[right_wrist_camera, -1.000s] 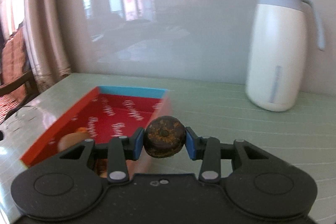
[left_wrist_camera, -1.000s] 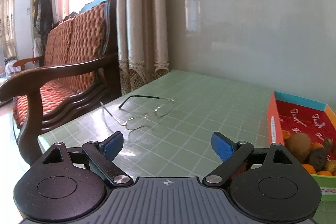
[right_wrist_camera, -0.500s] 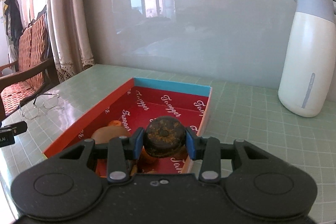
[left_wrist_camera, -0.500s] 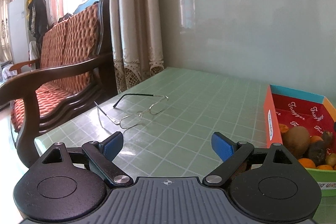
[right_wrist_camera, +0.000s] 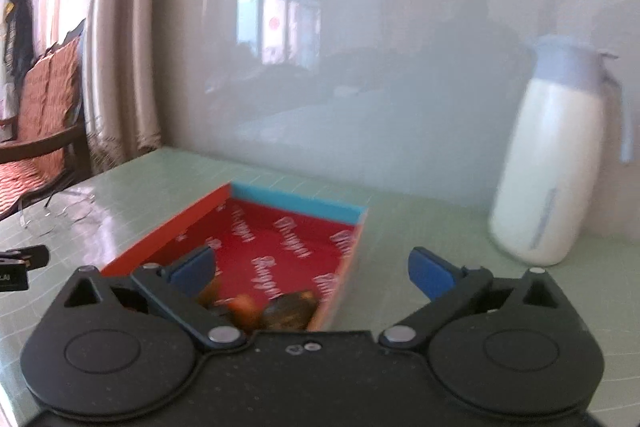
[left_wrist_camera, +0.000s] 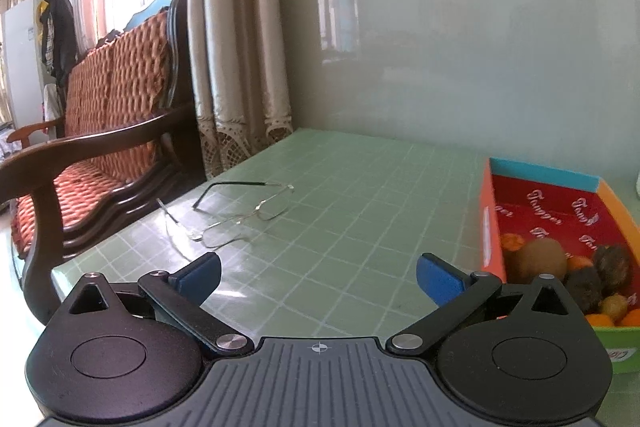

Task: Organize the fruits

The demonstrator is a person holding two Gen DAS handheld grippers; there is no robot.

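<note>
Right wrist only: white jug (right_wrist_camera: 552,163) beside box (right_wrist_camera: 296,203).

One red-lined fruit box (left_wrist_camera: 490,211) sits on one green-tiled worktop (left_wrist_camera: 360,195). Inside, the left wrist view shows one brown kiwi (left_wrist_camera: 540,261), two dark wrinkled fruits (left_wrist_camera: 582,287), one small yellow-green fruit (left_wrist_camera: 614,305) and at least three orange citrus pieces (left_wrist_camera: 512,242); any more are hidden behind the gripper. One pair of wire-rimmed glasses (left_wrist_camera: 240,215) lies on the worktop, and one white thermos jug (right_wrist_camera: 548,167) stands by the wall. One wooden bench (left_wrist_camera: 100,147) with orange cushions stands alongside. Two grippers appear, one per view: left gripper (left_wrist_camera: 318,273), right gripper (right_wrist_camera: 310,269).
</note>
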